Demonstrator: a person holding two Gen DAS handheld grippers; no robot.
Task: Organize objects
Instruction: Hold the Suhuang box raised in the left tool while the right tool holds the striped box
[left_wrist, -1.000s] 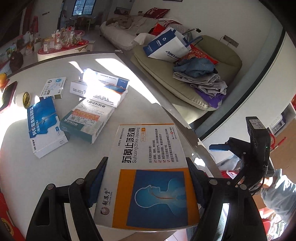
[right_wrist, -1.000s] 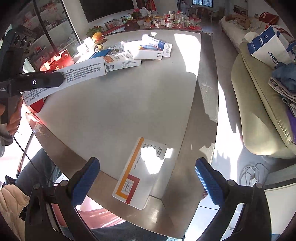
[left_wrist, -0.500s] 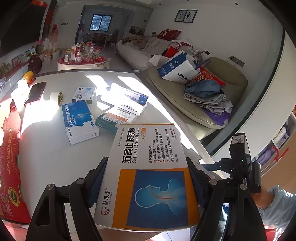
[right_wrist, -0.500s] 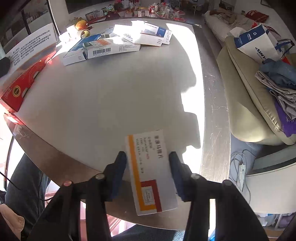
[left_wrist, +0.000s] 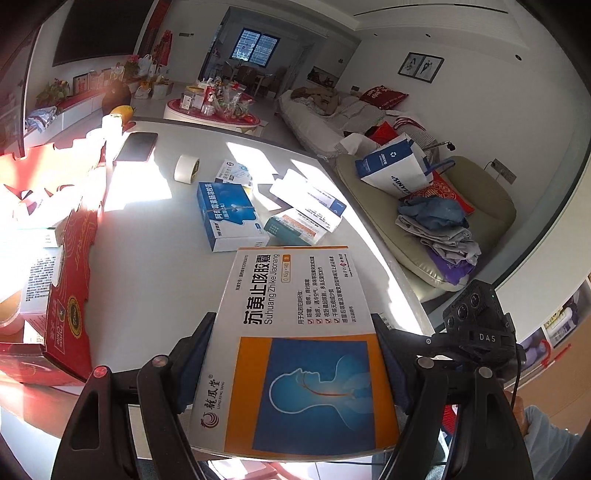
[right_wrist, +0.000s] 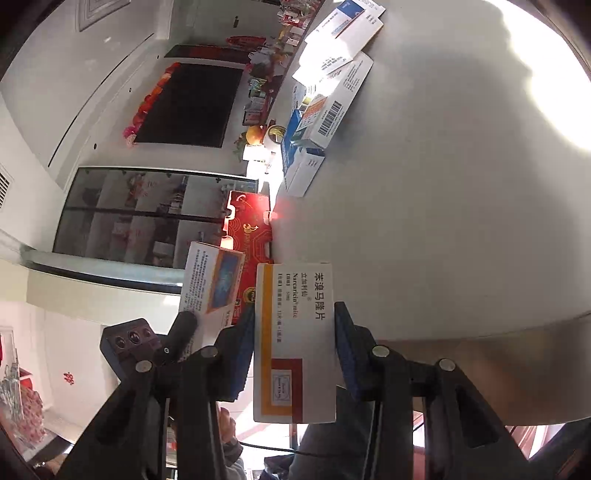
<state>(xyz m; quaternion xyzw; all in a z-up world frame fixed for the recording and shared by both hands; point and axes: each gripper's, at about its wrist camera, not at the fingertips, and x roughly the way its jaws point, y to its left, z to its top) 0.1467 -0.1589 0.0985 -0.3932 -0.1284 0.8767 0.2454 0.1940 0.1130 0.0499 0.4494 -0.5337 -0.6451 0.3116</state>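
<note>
My left gripper (left_wrist: 291, 354) is shut on a large white and orange medicine box (left_wrist: 295, 347) with a blue head drawing, held flat above the near edge of the white table (left_wrist: 155, 266). The right gripper (right_wrist: 293, 328) is shut on a small white box with a yellow stripe and red square (right_wrist: 295, 343), lifted off the table and rolled so its view is tilted. In that right wrist view the large box (right_wrist: 212, 282) and the left gripper's body show at the left. Several more medicine boxes (left_wrist: 236, 216) lie on the table beyond.
An open red carton (left_wrist: 70, 288) stands at the table's left side with boxes inside. A tape roll (left_wrist: 186, 168) and a black phone (left_wrist: 136, 146) lie farther back. A sofa (left_wrist: 424, 229) with folded clothes and a paper bag is to the right.
The right gripper closed on the small striped box at the table edge, lifted it and rolled. My left gripper carried the large box leftward, bringing the red carton into view.
</note>
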